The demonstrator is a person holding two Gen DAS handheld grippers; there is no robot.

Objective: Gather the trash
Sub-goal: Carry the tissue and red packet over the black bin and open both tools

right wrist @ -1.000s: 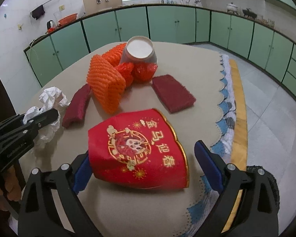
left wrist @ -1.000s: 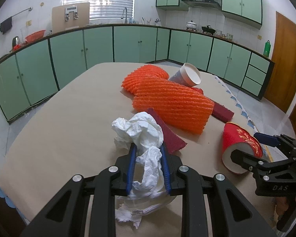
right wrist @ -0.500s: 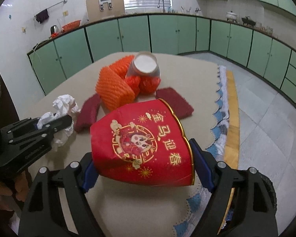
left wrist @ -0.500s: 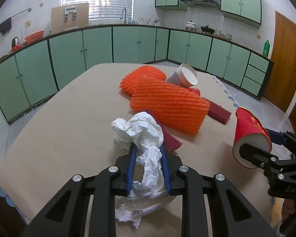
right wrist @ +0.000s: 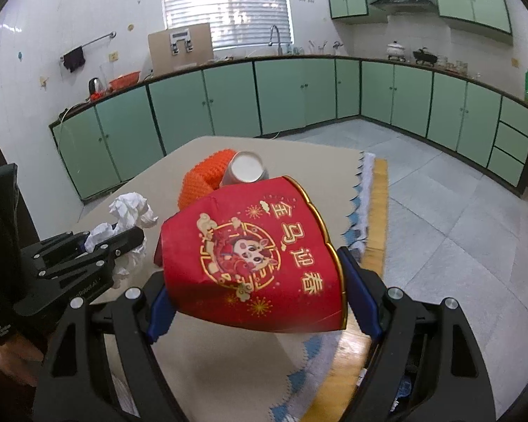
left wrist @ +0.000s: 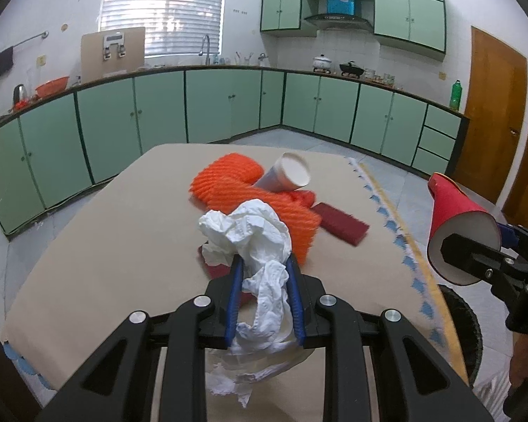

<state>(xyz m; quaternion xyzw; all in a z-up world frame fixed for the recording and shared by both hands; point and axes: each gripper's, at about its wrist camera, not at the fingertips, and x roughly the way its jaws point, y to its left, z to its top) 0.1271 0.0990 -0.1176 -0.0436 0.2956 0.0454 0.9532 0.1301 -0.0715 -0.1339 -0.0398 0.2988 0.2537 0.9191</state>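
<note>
My left gripper point(left wrist: 264, 292) is shut on a crumpled white tissue point(left wrist: 253, 235) and holds it above the beige table point(left wrist: 105, 246). It also shows in the right wrist view point(right wrist: 130, 211). My right gripper point(right wrist: 260, 281) is shut on a red paper cup point(right wrist: 253, 256) with gold print, held in the air near the table's right edge; the cup shows in the left wrist view point(left wrist: 457, 228). On the table lie orange foam netting point(left wrist: 250, 190), a white paper cup point(left wrist: 288, 176) on its side and a dark red pad point(left wrist: 341, 225).
A black bin point(left wrist: 464, 323) stands on the floor beside the table's right edge, under the right gripper. Green cabinets point(left wrist: 158, 112) line the walls. A wooden door point(left wrist: 489, 119) is at the far right.
Both grippers have risen from the table. The right gripper closed on the red cup and lifted it up and to the right, past the table edge. The left gripper lifted the tissue.
</note>
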